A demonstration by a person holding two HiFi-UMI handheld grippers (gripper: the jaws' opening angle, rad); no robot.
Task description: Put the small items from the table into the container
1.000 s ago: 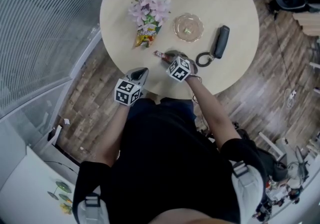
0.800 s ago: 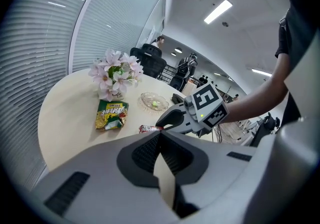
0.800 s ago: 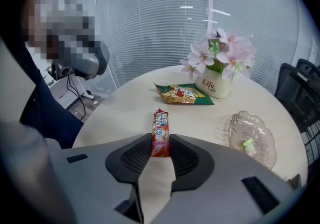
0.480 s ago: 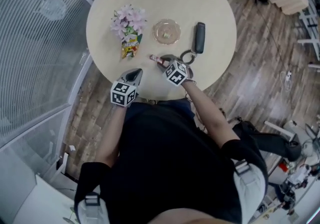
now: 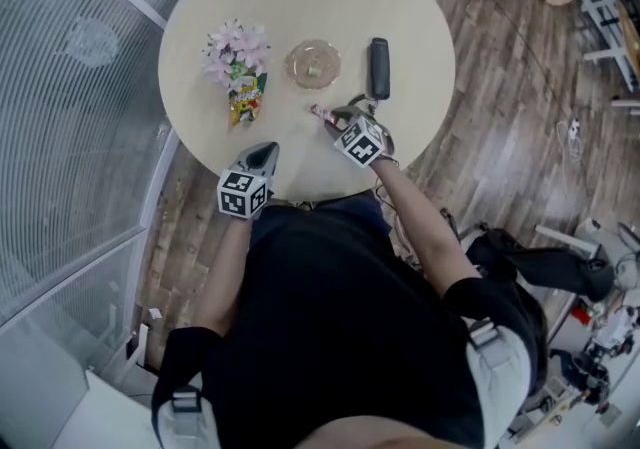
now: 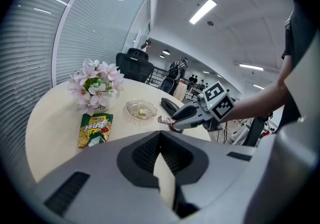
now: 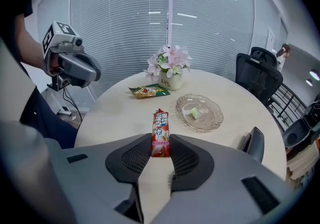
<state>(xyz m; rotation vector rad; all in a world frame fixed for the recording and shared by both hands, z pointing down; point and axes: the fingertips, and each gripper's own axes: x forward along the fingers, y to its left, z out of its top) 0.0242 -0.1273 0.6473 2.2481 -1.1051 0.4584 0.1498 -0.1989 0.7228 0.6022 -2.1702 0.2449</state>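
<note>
My right gripper (image 7: 161,145) is shut on a red candy bar (image 7: 160,135), holding it by its near end above the round table (image 7: 115,113). The head view shows this gripper (image 5: 340,118) and the candy bar (image 5: 321,112) just in front of the glass dish (image 5: 314,64). A small green candy (image 7: 195,113) lies in the dish (image 7: 201,112). A green snack packet (image 5: 245,97) lies beside the flower vase (image 5: 237,45). My left gripper (image 5: 268,150) hangs at the table's near edge, shut and empty, with its jaws (image 6: 162,155) pressed together.
A black oblong device (image 5: 379,67) with a ring at its near end lies to the right of the dish. The vase (image 7: 170,71) stands at the table's left side. Window blinds run along the left, with wooden floor and office chairs (image 7: 260,76) around the table.
The right gripper has carried the candy bar up and across the table until it is just in front of the dish. The left gripper has risen slightly by the table edge.
</note>
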